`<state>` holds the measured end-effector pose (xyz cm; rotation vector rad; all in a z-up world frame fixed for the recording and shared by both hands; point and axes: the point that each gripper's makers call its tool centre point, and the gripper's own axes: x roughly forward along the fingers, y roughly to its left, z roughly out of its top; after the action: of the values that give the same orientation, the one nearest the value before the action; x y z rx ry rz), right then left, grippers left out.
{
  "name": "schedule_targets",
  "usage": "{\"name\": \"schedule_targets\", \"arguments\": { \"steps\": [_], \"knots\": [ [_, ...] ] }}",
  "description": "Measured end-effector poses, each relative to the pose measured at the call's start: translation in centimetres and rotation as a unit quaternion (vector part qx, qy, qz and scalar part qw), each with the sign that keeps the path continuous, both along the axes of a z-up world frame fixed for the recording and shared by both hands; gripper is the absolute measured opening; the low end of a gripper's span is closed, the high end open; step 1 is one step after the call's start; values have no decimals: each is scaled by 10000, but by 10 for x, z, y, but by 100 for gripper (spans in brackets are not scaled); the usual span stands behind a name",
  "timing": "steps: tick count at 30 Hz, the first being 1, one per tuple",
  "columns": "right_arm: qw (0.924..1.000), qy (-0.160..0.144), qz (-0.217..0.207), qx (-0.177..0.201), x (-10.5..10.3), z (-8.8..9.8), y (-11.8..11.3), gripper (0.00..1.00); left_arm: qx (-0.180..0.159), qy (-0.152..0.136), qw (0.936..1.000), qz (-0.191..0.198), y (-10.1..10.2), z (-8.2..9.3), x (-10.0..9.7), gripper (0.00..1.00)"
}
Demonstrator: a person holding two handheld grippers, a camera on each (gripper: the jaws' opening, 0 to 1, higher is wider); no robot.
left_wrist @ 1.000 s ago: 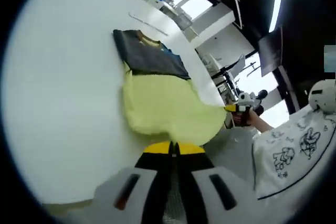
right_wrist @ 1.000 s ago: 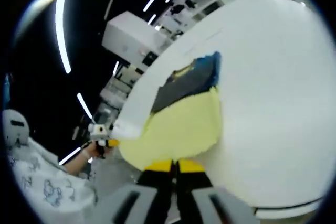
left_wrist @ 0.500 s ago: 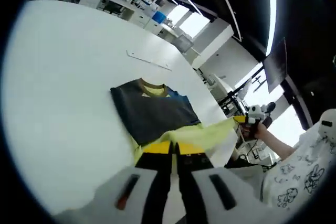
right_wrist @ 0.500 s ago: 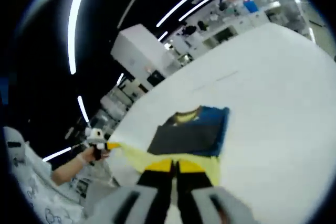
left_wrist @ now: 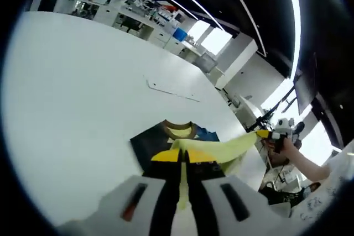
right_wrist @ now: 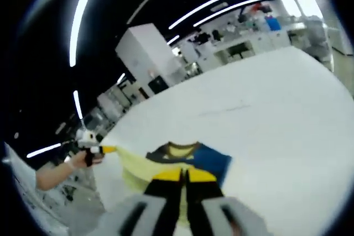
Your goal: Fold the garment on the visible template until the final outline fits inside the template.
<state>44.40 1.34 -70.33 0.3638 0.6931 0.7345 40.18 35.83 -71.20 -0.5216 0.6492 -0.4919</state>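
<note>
Garment [left_wrist: 182,139] lies on our white table [left_wrist: 77,92]; both grippers [left_wrist: 183,157] [right_wrist: 183,176] clamp its yellow hem, lifted taut. Beyond it, a thin strip [left_wrist: 171,89]; shelving behind.

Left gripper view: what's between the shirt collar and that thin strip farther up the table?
Nothing: bare white table lies between the shirt collar and the thin strip, as the left gripper view shows.
</note>
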Motion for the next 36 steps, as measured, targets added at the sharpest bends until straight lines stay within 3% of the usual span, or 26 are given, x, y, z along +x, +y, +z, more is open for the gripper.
{"name": "schedule_targets", "arguments": {
  "steps": [5,8,12,18,21,36],
  "knots": [
    [9995,242,-145,102,21,-15,5,0,66,229,9995,189,9,-19,20,0],
    [9988,406,-254,62,39,-34,5,0,154,323,9991,237,11,-33,29,0],
    [9963,690,-434,281,48,-52,11,0,202,535,9978,338,13,-54,39,0],
    [9946,877,-488,267,55,-70,17,0,170,732,9962,432,12,-74,51,0],
    [9943,944,-483,111,57,-82,15,0,339,839,9951,399,12,-87,53,0],
    [9935,1043,-463,35,61,-109,12,0,511,888,9932,557,17,-111,57,0]
  ]
}}
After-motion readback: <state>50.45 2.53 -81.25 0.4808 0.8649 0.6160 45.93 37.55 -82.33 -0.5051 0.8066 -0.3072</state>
